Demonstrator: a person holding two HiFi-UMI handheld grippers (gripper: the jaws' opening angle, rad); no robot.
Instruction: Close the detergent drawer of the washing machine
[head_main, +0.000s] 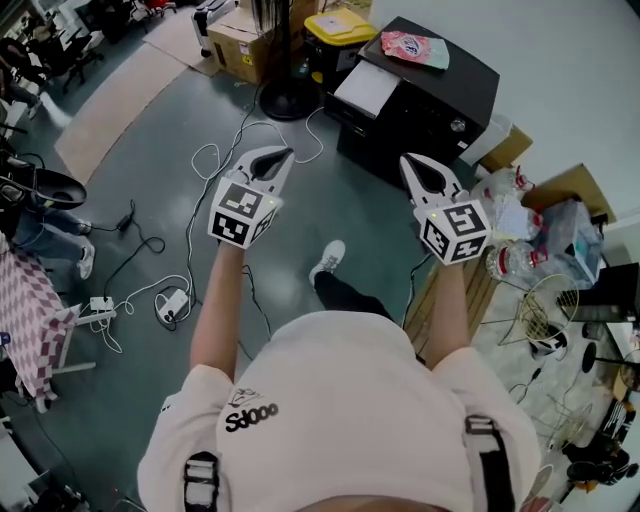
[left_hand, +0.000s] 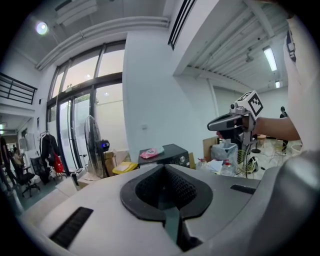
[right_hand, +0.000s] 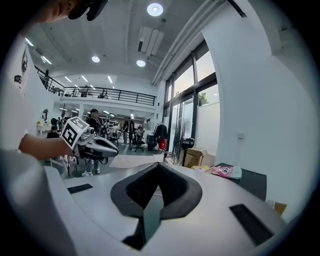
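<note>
As both point forward, left gripper (head_main: 283, 155) and right gripper (head_main: 410, 160) are clamped together, empty. A black machine (head_main: 430, 100) sits ahead of right gripper; its drawer's direction is unclear.

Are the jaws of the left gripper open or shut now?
Shut: the left gripper shows its jaws closed together, nothing between them.

The left gripper (left_hand: 164, 172) fills the lower part of the view, its black-lined jaws pressed together with nothing between them. Beyond its tip stands a black machine (left_hand: 170, 154) with a pink packet (left_hand: 150, 152) lying on top. Left of the machine are a fan (left_hand: 92, 145) and a yellow bin (left_hand: 125, 167), and right of it some bottles (left_hand: 226, 162). Above the bottles, the right gripper (left_hand: 212, 125) is held level, its tip pointing toward the machine.
</note>
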